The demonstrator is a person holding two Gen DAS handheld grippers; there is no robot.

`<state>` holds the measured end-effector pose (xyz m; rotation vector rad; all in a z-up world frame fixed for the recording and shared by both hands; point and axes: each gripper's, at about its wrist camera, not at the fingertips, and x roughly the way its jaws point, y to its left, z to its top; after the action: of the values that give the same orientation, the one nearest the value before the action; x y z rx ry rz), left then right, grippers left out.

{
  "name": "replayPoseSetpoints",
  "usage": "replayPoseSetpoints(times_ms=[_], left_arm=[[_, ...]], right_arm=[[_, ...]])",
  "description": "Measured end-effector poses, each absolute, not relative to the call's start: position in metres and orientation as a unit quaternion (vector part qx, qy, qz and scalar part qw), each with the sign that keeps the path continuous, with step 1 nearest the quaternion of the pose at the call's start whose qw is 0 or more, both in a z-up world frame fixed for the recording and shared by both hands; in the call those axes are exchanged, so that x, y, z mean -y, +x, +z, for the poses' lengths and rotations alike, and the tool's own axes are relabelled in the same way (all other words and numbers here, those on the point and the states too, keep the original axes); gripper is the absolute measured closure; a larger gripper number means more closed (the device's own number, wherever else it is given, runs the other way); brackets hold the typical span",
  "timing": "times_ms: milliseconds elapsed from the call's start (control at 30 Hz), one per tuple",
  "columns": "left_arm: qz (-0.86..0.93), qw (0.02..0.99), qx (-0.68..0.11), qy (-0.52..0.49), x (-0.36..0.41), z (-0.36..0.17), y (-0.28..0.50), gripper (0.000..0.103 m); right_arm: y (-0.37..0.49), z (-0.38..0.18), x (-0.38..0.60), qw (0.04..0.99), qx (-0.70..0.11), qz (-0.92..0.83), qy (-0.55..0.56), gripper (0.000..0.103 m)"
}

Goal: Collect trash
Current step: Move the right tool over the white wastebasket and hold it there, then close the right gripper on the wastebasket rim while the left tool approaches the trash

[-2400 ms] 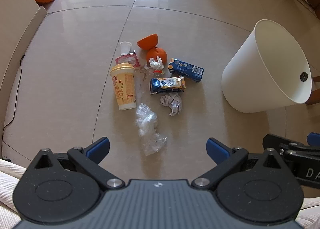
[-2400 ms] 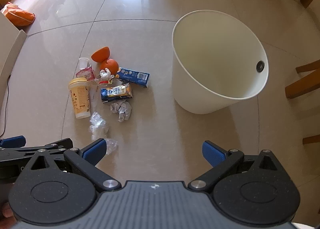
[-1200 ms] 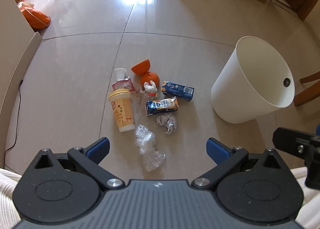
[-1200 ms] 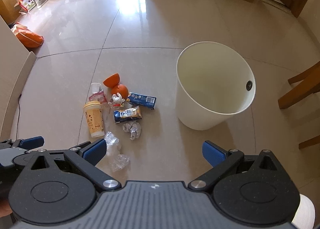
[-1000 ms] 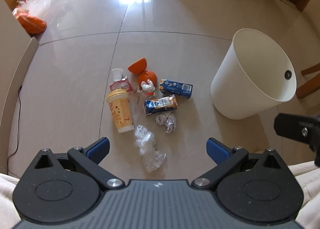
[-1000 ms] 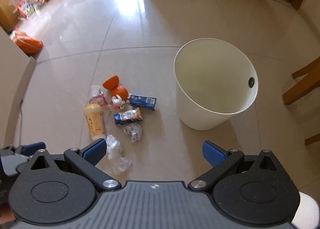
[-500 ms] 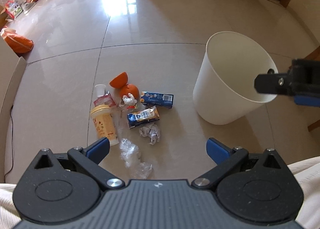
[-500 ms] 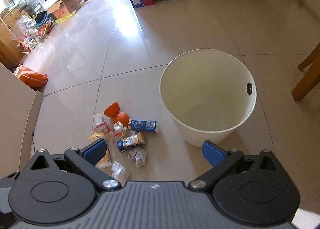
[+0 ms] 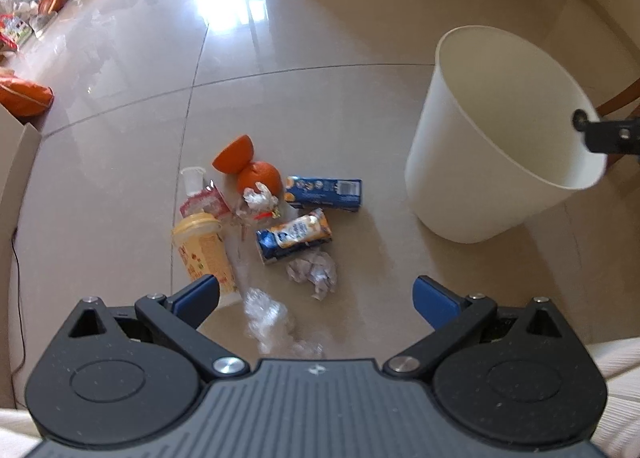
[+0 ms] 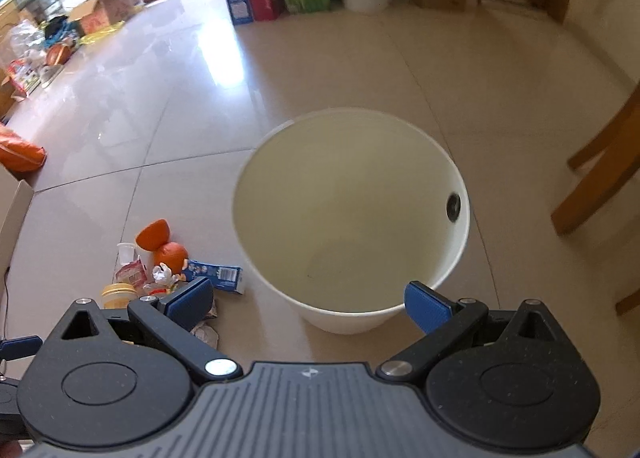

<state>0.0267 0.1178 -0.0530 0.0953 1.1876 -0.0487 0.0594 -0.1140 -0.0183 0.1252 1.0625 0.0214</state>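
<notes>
Left gripper [image 9: 316,294] is hanging over the tiled floor [image 9: 120,194] with its jaws spread wide and nothing between them. Right gripper [image 10: 308,300] is likewise gaping and empty, pointing down at the mouth of the white bin [image 10: 352,214], which is standing upright and showing a bare inside. The trash is lying in a loose cluster just left of the bin: a yellow cup [image 9: 204,252] on its side, a crumpled clear plastic wrap [image 9: 270,318], a paper wad [image 9: 314,272], a blue snack packet [image 9: 294,236], a blue carton [image 9: 324,192], two orange pieces [image 9: 258,176] and a small white cup [image 9: 193,179].
</notes>
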Motion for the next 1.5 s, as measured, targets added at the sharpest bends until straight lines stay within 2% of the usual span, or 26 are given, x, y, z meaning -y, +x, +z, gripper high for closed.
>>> replayPoseSetpoints(times_ms=[267,567,767,833,1233,1400,1467,1500], left_arm=[[-0.026,0.839,-0.538,0.072,-0.126,-0.086,0.043,0.001],[-0.054,0.843,-0.530,0.077,-0.123,-0.116,0.048,0.001],[-0.060,0.838,-0.537,0.070,-0.122,-0.126,0.048,0.001],[-0.062,0.838,-0.538,0.066,-0.121,-0.127,0.049,0.001],[-0.086,0.841,-0.533,0.042,-0.121,-0.127,0.047,0.001],[-0.084,0.842,-0.532,0.027,-0.125,-0.126,0.047,0.001],[-0.078,0.843,-0.531,0.029,-0.125,-0.126,0.048,0.001],[-0.075,0.844,-0.531,0.030,-0.125,-0.126,0.049,0.001]], right_arm=[[0.097,-0.042,0.152,0.866,-0.494,-0.076,-0.019,0.000],[0.143,-0.069,0.207,0.859,-0.501,-0.103,0.022,0.003],[0.161,-0.090,0.219,0.837,-0.536,-0.108,0.021,0.020],[0.165,-0.098,0.224,0.827,-0.550,-0.107,0.039,0.031],[0.189,-0.119,0.230,0.816,-0.569,-0.088,0.058,0.060],[0.188,-0.116,0.219,0.812,-0.576,-0.082,0.043,0.055],[0.186,-0.112,0.214,0.816,-0.571,-0.083,0.034,0.046],[0.186,-0.112,0.215,0.818,-0.568,-0.085,0.031,0.037]])
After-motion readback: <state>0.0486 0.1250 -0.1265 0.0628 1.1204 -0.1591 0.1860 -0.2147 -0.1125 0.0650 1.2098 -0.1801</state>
